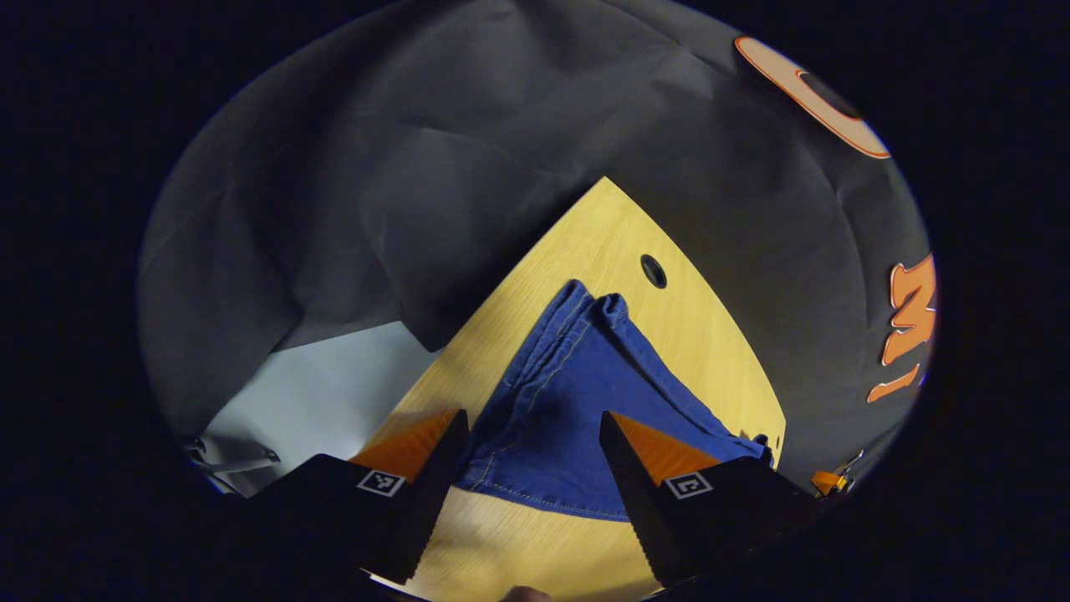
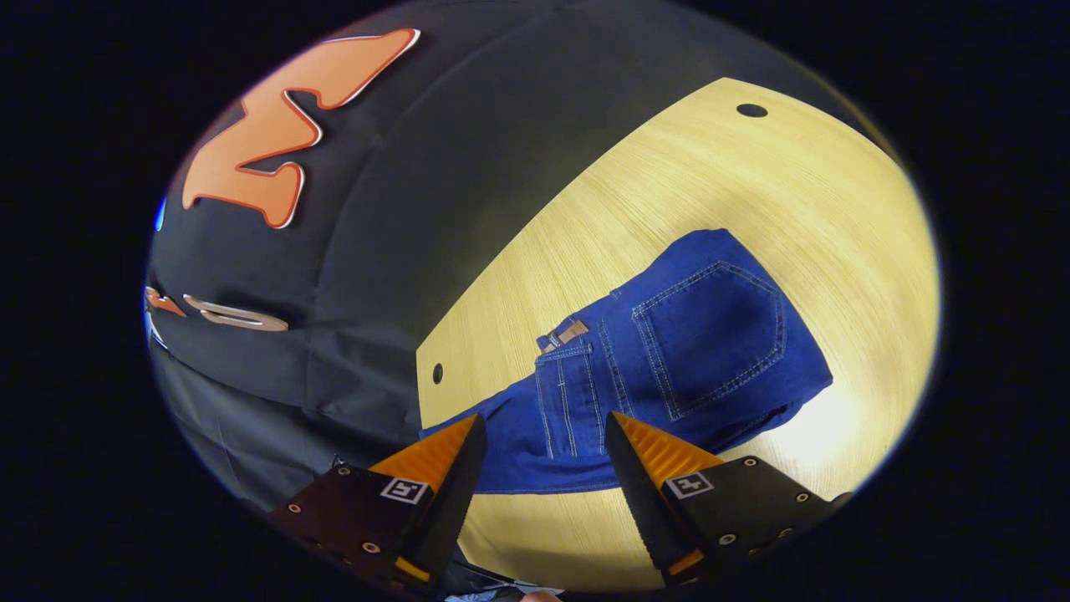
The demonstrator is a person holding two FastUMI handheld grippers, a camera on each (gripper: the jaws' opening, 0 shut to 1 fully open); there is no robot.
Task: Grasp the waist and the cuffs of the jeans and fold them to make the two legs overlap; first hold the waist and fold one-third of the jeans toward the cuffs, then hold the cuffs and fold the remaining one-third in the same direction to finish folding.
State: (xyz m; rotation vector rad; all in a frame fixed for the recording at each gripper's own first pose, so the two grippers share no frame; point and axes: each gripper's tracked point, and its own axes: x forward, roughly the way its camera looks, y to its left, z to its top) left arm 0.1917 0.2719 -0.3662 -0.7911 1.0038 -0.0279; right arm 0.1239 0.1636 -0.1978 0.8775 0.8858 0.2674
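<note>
So the surface here is a light yellowish wood-grain table (image 1: 577,251), with a couple of small round dark holes (image 1: 653,271) near its edges. Lying flat on it is a pair of bright blue denim jeans (image 1: 577,393) with pale stitching. In the right gripper view the jeans (image 2: 669,359) show a stitched back pocket (image 2: 710,330) facing up, and the table (image 2: 752,176) around them is bare wood, with another hole (image 2: 751,109) near the far edge.
</note>
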